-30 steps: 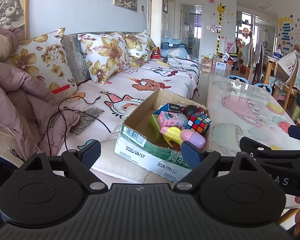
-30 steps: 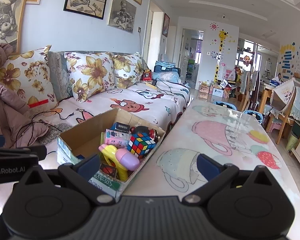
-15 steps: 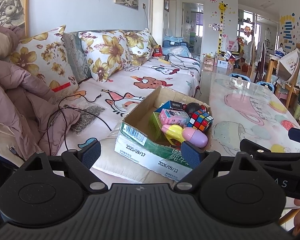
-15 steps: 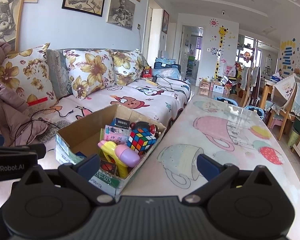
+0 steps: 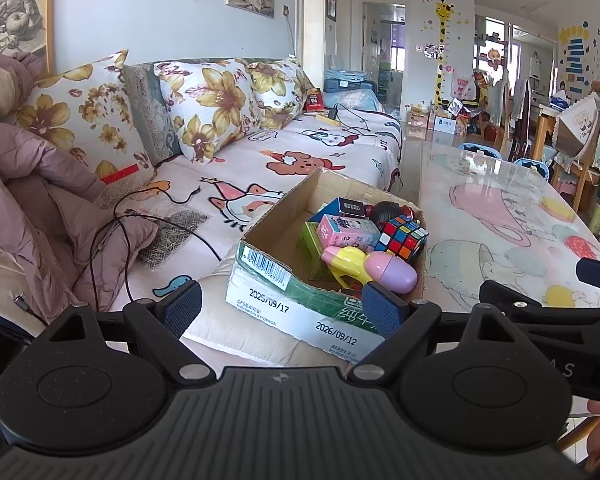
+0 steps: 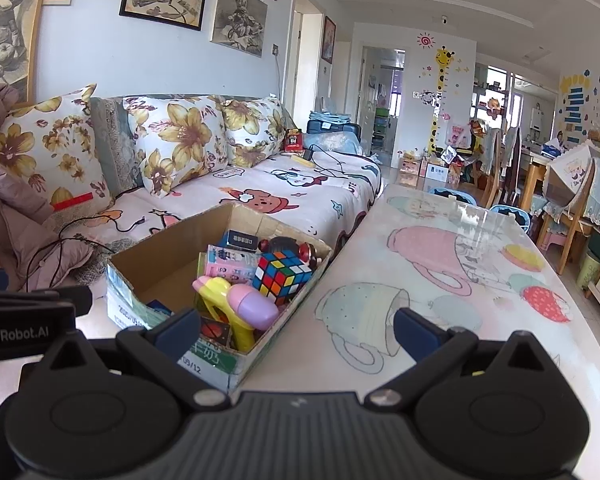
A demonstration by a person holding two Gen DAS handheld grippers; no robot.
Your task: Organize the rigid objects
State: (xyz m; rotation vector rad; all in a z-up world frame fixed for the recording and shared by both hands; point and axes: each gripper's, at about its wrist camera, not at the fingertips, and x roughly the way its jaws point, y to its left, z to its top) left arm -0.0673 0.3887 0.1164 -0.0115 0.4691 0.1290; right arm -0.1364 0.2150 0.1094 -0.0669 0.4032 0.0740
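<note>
Basically, the open brown cardboard box w/ green printed sides (image 5: 300,304) sits at the sofa's front edge, touching or just beside the glass-topped table w/ the pastel teacup cloth (image 6: 440,264). Its long axis runs away from the cameras, roughly parallel to the table's edge, near short end facing both grippers. Toys are piled in its table-side half: a multicolour puzzle cube (image 6: 283,276) on top, a yellow toy w/ a pink-lilac egg-shaped end (image 6: 240,306) pointing toward the near right corner, a pink printed carton (image 5: 346,232) behind, a dark round red-trimmed toy (image 5: 388,212) and a small black box (image 5: 350,207) at the far end. The sofa-side half shows bare cardboard.

Progress, judged: nothing's laid out on the table, so sorting looks barely begun or, if boxing was the goal, nearly done; can't tell which.

Left gripper (image 5: 282,308) is spread wide, empty, hovering short of the box's near end. Right gripper (image 6: 298,330) also gapes wide, empty, over the box's near corner and table edge. Floral cushions (image 6: 176,144) and a mauve padded jacket (image 5: 40,200) lie beyond.
</note>
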